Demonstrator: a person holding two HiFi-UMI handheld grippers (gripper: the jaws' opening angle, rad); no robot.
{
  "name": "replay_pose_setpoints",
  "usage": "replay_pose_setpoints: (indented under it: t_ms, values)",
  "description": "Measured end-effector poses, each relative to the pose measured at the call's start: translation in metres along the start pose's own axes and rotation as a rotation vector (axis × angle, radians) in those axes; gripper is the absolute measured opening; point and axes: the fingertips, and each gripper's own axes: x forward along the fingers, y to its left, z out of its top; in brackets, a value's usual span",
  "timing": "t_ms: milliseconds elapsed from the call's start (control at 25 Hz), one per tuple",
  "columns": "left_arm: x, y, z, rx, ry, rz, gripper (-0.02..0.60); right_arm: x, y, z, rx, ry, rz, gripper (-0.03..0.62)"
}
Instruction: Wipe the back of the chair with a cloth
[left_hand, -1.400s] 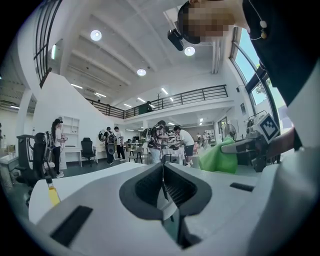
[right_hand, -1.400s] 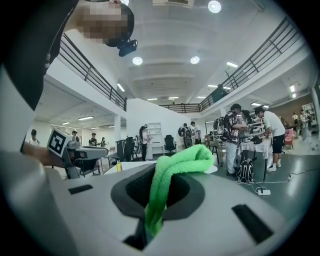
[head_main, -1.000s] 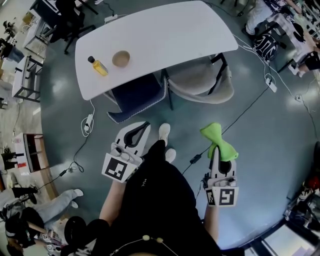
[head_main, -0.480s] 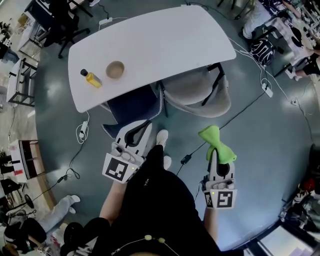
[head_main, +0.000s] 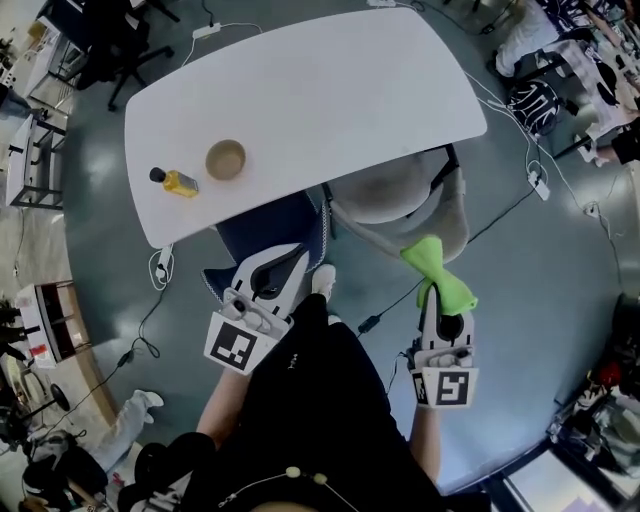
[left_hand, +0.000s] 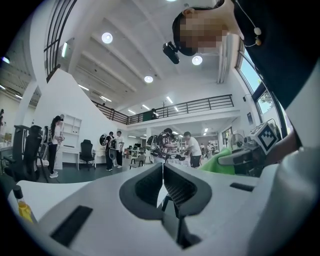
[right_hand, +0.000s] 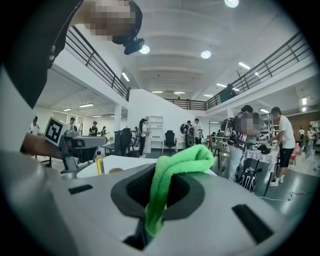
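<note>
Before the chair (head_main: 392, 192), right gripper (head_main: 433, 292) points forward, jaws pinching green cloth (head_main: 436, 268); left gripper (head_main: 284, 256) alongside, jaws together.

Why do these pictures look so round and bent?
Head view: a wide-angle lens bows the white table and floor. Left gripper view: round frame with black corners, ceiling lamps flare white. Right gripper view: the same round frame; the green cloth, very near, looks oversized.

Bright green cloth (head_main: 437, 270), bunched upright, near back of grey chair (head_main: 400, 205)
</note>
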Motion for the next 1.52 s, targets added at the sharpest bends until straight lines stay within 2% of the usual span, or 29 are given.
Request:
replay_pose_setpoints:
  t_ms: [160,360,680,880,1160,1360,1520]
  values:
    - [0.011,0.014,-0.005,0.007,0.01,-0.014,0.009,0.031,0.002,-0.001,-0.042,0.018,0.029,0.02]
    - [0.013,0.025,-0.01,-0.01,0.022,0.01,0.009,0.055,0.006,-0.008,-0.065,0.046,0.081,0.019]
    - [0.012,0.029,-0.012,-0.021,0.023,0.063,0.009,0.11,-0.006,-0.051,-0.128,0.154,0.163,0.02]
    - [0.013,0.016,-0.025,-0.015,0.049,0.069,0.009,0.157,-0.008,-0.095,-0.167,0.206,0.255,0.02]
    - [0.016,-0.003,-0.05,-0.017,0.102,0.034,0.009,0.22,0.006,-0.165,-0.175,0.296,0.401,0.02]
    - [0.01,-0.002,-0.061,-0.032,0.109,0.037,0.009,0.259,0.02,-0.232,-0.194,0.407,0.504,0.02]
    - [0.006,0.003,-0.071,-0.049,0.122,0.069,0.009,0.279,0.032,-0.286,-0.2,0.507,0.573,0.02]
